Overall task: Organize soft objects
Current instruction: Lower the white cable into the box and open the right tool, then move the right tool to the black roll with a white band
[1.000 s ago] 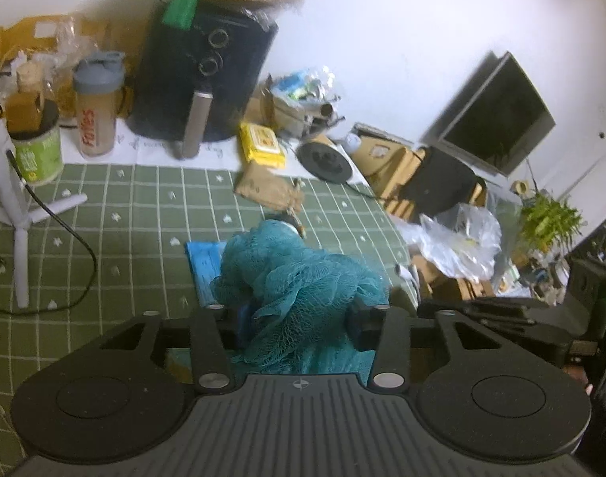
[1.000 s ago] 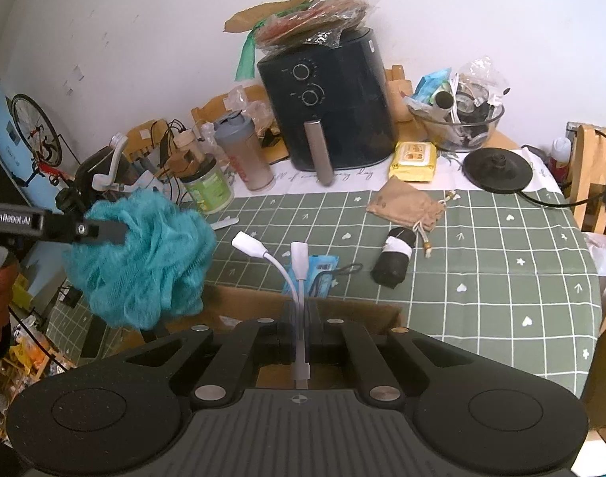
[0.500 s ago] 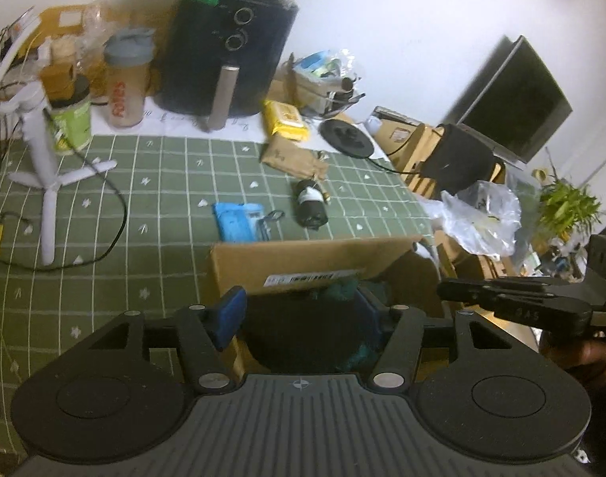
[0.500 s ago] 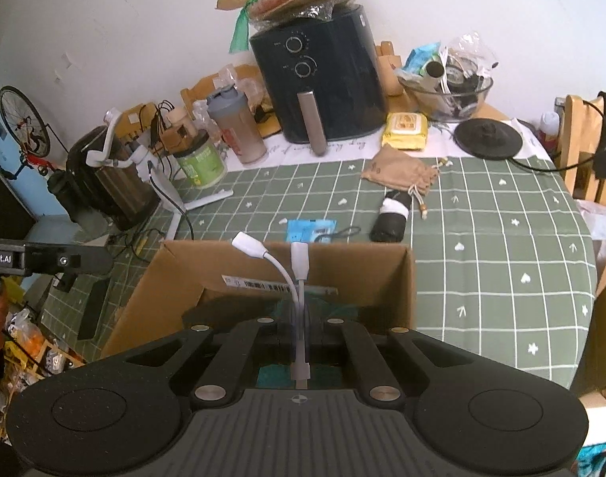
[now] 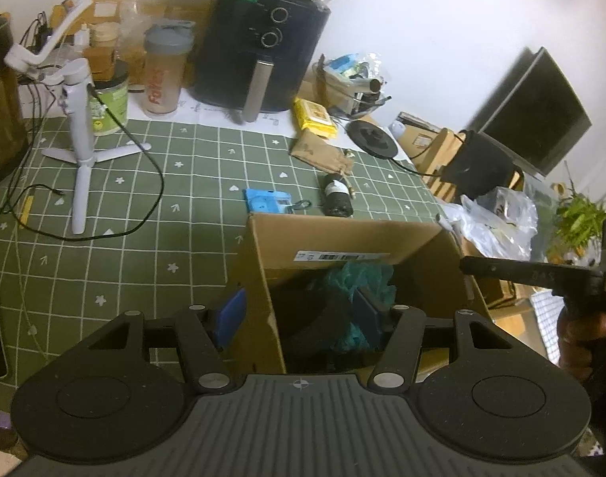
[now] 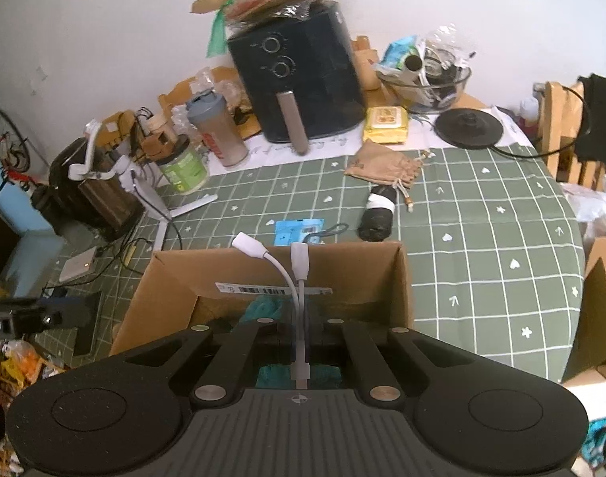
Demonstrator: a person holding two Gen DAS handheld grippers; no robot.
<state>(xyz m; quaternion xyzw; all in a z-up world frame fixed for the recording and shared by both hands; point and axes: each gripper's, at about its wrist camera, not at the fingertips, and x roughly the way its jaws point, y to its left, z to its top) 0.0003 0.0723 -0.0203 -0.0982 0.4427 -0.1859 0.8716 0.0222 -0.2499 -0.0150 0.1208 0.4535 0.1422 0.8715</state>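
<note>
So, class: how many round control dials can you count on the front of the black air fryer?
2, both on the air fryer: an upper dial and a lower dial just below it. None appear hidden.

Black plastic left tongs (image 5: pixel 299 314): ribbed grey near deck with a small crosshair mark, two round discs either side, silver screws at the arm pivots, blue pads (image 5: pixel 232 313) on the tips. Identical black right tongs (image 6: pixel 301 342), same discs, screws and crosshair; white lettering on the side.
</note>
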